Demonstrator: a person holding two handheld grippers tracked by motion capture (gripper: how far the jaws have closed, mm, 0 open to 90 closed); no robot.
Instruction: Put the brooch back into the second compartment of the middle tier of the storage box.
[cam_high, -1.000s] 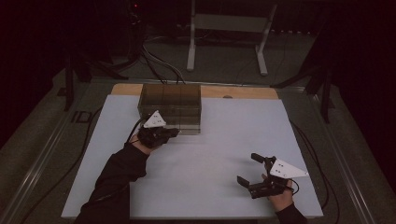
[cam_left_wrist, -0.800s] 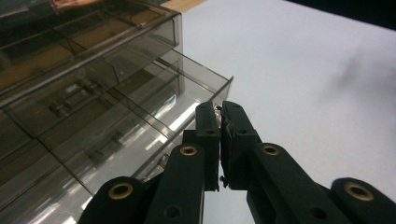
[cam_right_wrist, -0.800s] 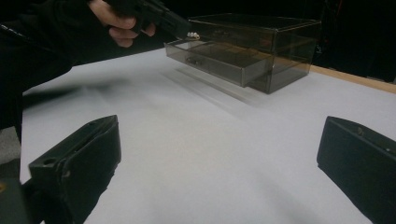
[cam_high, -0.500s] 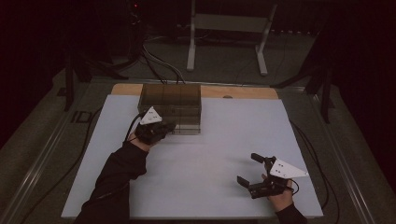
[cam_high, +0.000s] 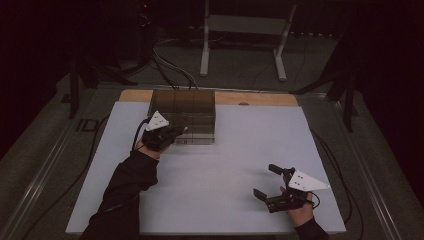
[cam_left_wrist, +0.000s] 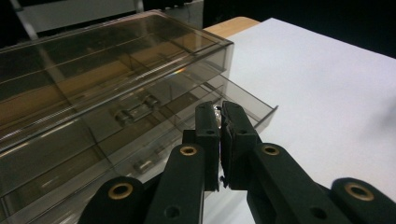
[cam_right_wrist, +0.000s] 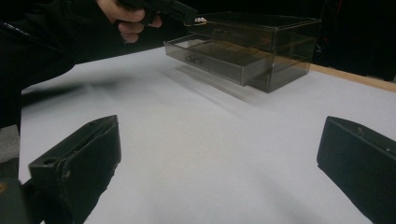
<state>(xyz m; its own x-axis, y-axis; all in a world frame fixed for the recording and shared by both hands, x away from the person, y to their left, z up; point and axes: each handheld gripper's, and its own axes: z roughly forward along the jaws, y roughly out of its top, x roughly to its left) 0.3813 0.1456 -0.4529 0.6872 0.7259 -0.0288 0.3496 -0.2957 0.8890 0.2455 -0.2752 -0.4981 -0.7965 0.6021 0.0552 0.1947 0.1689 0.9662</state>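
While the white table (cam_high: 210, 200) stretches wide under me, I see the smoky clear drawer box (cam_high: 184, 116) sitting at its far edge, its lower drawer (cam_left_wrist: 210, 116) pulled partway out toward my left hand. My left gripper (cam_left_wrist: 219, 122) hangs over that open drawer, jaws pressed together on something small and shiny (cam_left_wrist: 216, 110) — too tiny for me to name. My right gripper (cam_high: 272, 181) rests well apart, near the front right corner, jaws spread wide and empty. I reckon the risk is the drop: if I release off to one side, the piece could hit the drawer's front wall and skip out onto the table.
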